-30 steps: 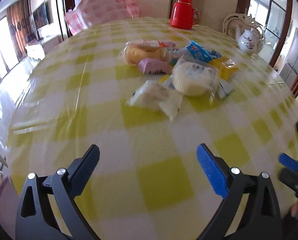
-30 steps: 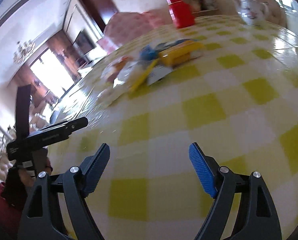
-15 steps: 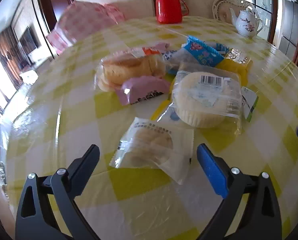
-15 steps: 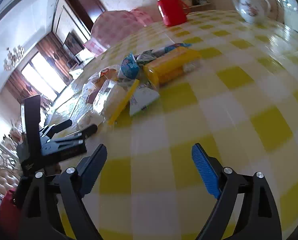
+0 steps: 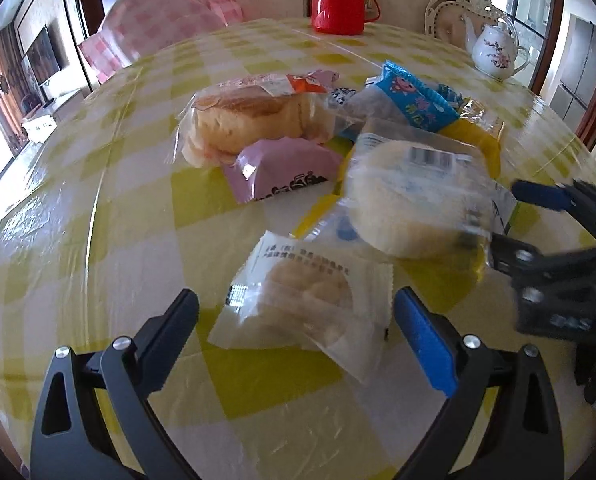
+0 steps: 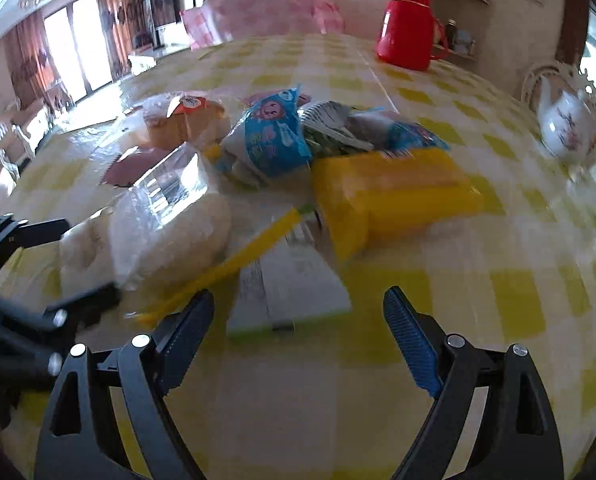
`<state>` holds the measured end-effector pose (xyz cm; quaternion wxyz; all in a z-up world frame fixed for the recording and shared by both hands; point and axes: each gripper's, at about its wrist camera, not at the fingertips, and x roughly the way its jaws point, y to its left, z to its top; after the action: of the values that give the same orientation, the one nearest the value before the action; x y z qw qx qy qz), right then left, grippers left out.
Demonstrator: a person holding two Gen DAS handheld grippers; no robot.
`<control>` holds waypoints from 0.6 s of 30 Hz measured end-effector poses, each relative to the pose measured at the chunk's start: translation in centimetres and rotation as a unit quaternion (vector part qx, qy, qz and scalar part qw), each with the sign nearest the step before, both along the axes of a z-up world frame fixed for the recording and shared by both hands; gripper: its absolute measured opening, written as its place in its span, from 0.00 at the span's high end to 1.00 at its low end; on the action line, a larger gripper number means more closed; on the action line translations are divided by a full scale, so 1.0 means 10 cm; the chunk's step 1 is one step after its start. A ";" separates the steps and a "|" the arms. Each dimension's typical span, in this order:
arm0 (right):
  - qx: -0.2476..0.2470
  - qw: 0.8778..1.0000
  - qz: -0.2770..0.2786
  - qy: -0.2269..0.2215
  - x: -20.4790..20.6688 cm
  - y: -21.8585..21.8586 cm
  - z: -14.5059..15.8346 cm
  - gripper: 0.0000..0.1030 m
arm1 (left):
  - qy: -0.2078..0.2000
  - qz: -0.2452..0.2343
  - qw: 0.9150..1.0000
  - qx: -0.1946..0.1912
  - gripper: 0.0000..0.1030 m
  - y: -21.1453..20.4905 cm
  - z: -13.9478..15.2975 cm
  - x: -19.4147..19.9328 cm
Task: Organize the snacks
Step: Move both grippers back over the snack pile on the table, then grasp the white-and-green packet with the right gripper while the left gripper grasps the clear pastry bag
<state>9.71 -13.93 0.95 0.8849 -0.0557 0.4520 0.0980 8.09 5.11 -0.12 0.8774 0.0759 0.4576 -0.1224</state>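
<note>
The left tool [image 5: 296,322] hangs low over the desk [image 5: 98,240] with its jaws spread wide and nothing between them. Just ahead of it, lined up with the gap, lies a small bun in a clear wrapper [image 5: 304,304], flat on the cloth. It looks light and soft: film loose around a spongy cake, so it would crush under a hard squeeze and the slick plastic could slide. The safer hold is probably across the padded middle or on a crimped end seam, closing gently.

Farther ahead and to the left of this tool sits a long bread loaf in a clear bag [image 5: 254,120], with a pink packet [image 5: 282,174] leaning against its near side. Ahead and to the right is a round pale cake in film [image 5: 414,204], bulky yet likely airy, best taken by its edge.

The right tool [image 6: 298,320] is likewise released, jaws wide apart and holding nothing. Directly in front of its gap lies a flat white-and-green packet [image 6: 294,288], thin and stiff-looking, partly tucked under a yellow packet [image 6: 394,196]; being so flat, it may need a tip slid under one edge. Beyond these rests a blue snack bag [image 6: 270,140], puffy and crinkly, apt to slip.

Motion blur leaves the printing on the wrappers unreadable.
</note>
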 end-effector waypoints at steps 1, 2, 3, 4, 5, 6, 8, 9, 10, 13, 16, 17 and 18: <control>0.001 1.000 0.006 0.000 0.04 0.02 0.00 0.22 | 0.000 0.000 1.000 0.000 0.04 0.00 0.00 0.00; 0.005 1.000 0.010 -0.001 0.05 0.01 0.01 0.24 | 0.000 0.000 1.000 0.000 0.04 0.00 0.00 0.00; 0.015 1.000 0.017 -0.002 0.04 0.00 0.01 0.34 | 0.000 -0.001 1.000 0.000 0.04 0.00 0.00 0.00; 0.024 1.000 0.016 -0.004 0.03 -0.03 0.02 0.50 | 0.000 -0.001 1.000 0.000 0.04 0.00 0.00 0.00; 0.029 1.000 0.009 -0.007 -0.01 -0.09 0.03 0.50 | 0.000 -0.001 1.000 0.000 0.04 0.00 0.00 0.00; 0.028 1.000 0.006 -0.008 -0.05 -0.12 0.03 0.50 | 0.000 -0.001 1.000 0.000 0.04 0.00 0.00 0.00; 0.033 0.999 -0.009 -0.014 -0.19 -0.25 0.05 0.50 | 0.000 -0.001 1.000 0.000 0.04 0.00 0.00 0.00; 0.035 0.999 -0.013 -0.016 -0.26 -0.31 0.06 0.50 | 0.000 -0.001 1.000 -0.001 0.04 0.00 0.00 0.00; 0.036 0.999 -0.020 -0.020 -0.35 -0.38 0.08 0.50 | 0.000 -0.001 1.000 0.000 0.04 -0.01 0.00 0.00; 0.062 0.997 -0.042 -0.036 -0.58 -0.62 0.16 0.50 | 0.000 -0.004 1.000 0.001 0.04 -0.03 0.00 0.00; 0.101 0.991 -0.069 -0.049 -0.81 -0.86 0.22 0.50 | -0.011 -0.023 1.000 0.000 0.19 -0.07 0.02 -0.06; 0.113 0.989 -0.082 -0.051 -0.89 -0.95 0.22 0.50 | -0.015 -0.034 0.999 0.000 0.24 -0.11 0.03 -0.09; 0.119 0.987 -0.090 -0.051 -0.90 -1.00 0.21 0.50 | -0.020 -0.036 0.999 0.007 0.27 -0.13 0.04 -0.11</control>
<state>0.67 -23.97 3.10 0.9124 0.0862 0.3942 0.0685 6.98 3.78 0.27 0.8810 0.1009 0.4375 -0.1491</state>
